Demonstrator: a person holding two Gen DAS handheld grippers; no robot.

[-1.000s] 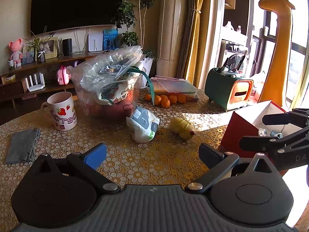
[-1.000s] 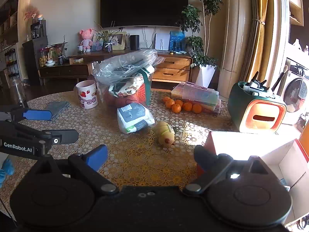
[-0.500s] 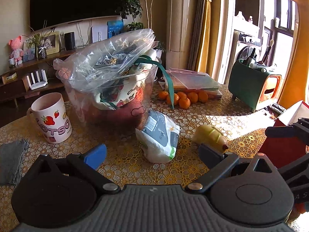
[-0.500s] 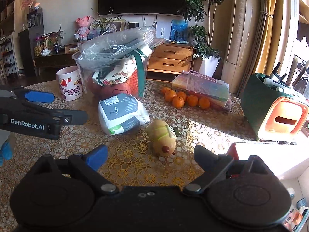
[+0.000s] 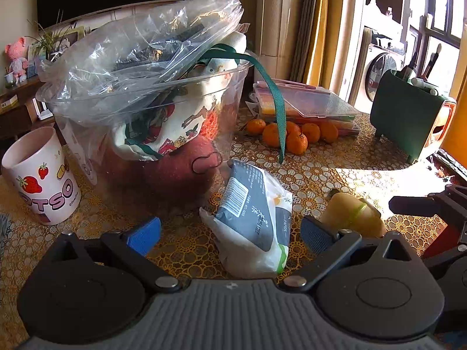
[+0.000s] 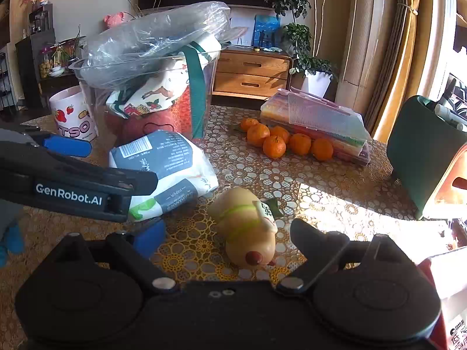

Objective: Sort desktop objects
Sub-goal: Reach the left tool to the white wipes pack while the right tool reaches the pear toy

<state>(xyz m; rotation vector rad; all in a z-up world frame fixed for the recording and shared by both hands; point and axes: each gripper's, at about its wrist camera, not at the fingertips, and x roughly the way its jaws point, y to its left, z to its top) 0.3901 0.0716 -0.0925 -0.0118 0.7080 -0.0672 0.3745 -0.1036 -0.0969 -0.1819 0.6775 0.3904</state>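
both grippers lined up on their picks, nothing gripped yet

left gripper [image 5: 230, 229]: fingers spread wide, the tissue pack [image 5: 255, 218] lying on the counter [image 5: 321, 169] between them, its near end low in the gap. no contact visible. the pack sits just in front of the clear tub [image 5: 146, 110], close to its wall.

right gripper [image 6: 230, 240]: fingers spread, straddling the yellow plush toy [image 6: 243, 224], which lies on its side with the red nose toward the camera. toy is just beside the pack, apart from the oranges [image 6: 287, 143].

judgement: approach stage for two grasps. the pack is soft and will crush, so push the fingers further along before pressing, catching its middle rather than the loose end. the toy is rounded; center it so it does not squirt out. the two grippers sit close, so lift one at a time or straight up to avoid knocking. mind the green strap [image 5: 275, 102] hanging from the tub.
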